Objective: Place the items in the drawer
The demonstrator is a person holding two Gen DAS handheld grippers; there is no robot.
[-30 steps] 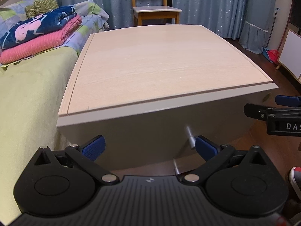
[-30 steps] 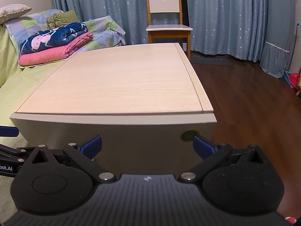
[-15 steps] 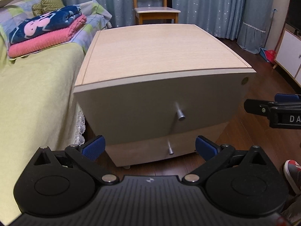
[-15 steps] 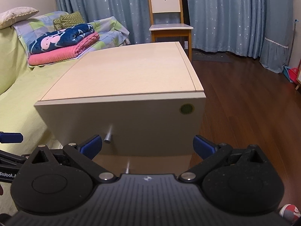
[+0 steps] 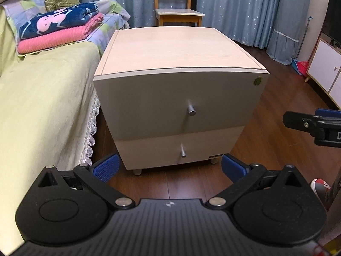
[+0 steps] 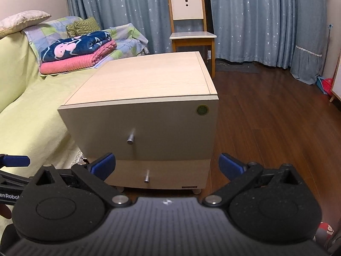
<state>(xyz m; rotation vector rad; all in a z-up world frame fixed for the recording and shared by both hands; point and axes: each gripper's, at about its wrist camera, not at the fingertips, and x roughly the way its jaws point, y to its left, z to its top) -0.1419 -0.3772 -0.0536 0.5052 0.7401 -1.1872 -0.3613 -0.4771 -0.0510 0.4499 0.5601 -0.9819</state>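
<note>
A pale wooden bedside cabinet (image 5: 177, 51) (image 6: 147, 81) stands on the floor beside the bed. Its upper drawer (image 5: 162, 98) (image 6: 166, 125) and lower drawer (image 5: 162, 147) (image 6: 170, 173) are both shut, each with a small metal knob (image 5: 191, 111) (image 6: 130, 138). My left gripper (image 5: 169, 168) is open and empty, well back from the cabinet front. My right gripper (image 6: 167, 165) is open and empty too, also set back; it shows at the right edge of the left wrist view (image 5: 315, 125). The cabinet top is bare.
A bed with a green cover (image 5: 42, 98) lies left of the cabinet, with folded pink and navy blankets (image 5: 59, 29) (image 6: 78, 51) on it. A wooden chair (image 6: 189, 32) stands behind by blue curtains. A white cupboard (image 5: 326, 64) is at the right. Dark wood floor (image 6: 266, 117).
Both grippers have pulled back and lowered away from the cabinet, so its whole front with both drawers and knobs now shows. Both stay open.
</note>
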